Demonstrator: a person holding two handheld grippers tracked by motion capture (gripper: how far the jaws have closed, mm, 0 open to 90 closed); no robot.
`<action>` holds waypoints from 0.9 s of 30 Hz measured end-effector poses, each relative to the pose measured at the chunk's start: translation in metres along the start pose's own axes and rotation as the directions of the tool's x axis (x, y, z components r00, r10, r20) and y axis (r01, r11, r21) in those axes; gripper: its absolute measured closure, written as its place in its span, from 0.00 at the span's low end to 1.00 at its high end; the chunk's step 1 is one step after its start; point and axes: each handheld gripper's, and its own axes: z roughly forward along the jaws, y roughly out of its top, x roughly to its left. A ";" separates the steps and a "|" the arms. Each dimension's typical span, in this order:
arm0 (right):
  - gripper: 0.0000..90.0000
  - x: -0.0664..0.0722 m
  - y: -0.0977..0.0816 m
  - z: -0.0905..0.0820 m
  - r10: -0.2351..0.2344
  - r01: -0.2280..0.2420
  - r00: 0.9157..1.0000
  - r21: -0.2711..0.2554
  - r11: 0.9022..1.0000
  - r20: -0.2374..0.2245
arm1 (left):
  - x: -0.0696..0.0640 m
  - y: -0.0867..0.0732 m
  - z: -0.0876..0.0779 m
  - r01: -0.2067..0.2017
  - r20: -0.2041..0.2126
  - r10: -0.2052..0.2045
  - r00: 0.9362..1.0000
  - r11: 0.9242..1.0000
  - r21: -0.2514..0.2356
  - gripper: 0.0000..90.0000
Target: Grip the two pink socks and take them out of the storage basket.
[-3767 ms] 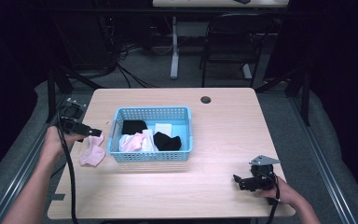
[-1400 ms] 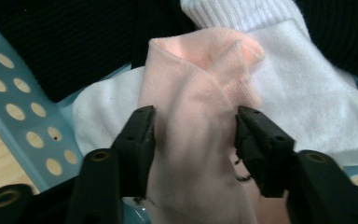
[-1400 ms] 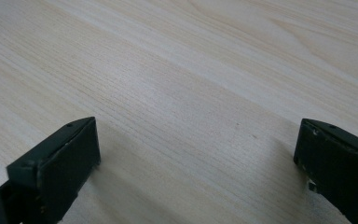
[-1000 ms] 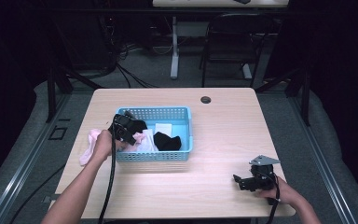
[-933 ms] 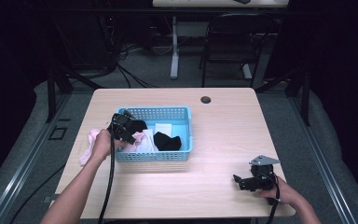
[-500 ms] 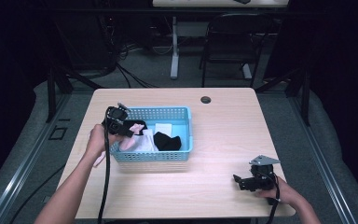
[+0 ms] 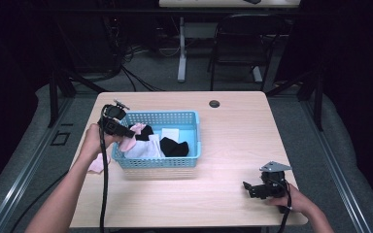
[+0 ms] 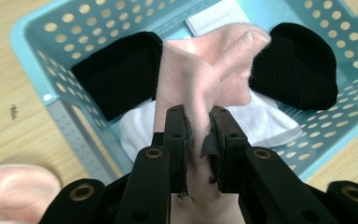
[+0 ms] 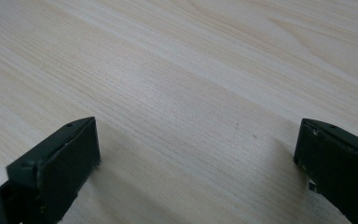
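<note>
Right gripper (image 7: 250,187) near the table's (image 7: 233,145) front right edge, low and level, jaws spread wide, nothing between. Farther back, left forearm angled in from the front left; left gripper (image 8: 198,126) clamped on a pink sock (image 8: 200,65), holding it above the blue basket's (image 7: 194,121) left end. Second pink sock (image 7: 97,164) lies on the table just outside the basket.

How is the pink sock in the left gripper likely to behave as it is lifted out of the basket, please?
Probably floppy: the pink sock folds and bunches where the left gripper pinches it. Likely light, since thin fabric hangs from one pinch. It may drag on the black socks beside it.
</note>
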 end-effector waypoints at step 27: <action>0.00 0.000 0.000 0.000 -0.002 0.002 1.000 -0.004 1.000 0.000 | 0.022 -0.027 -0.069 0.013 -0.028 -0.014 1.000 1.000 -0.027 0.87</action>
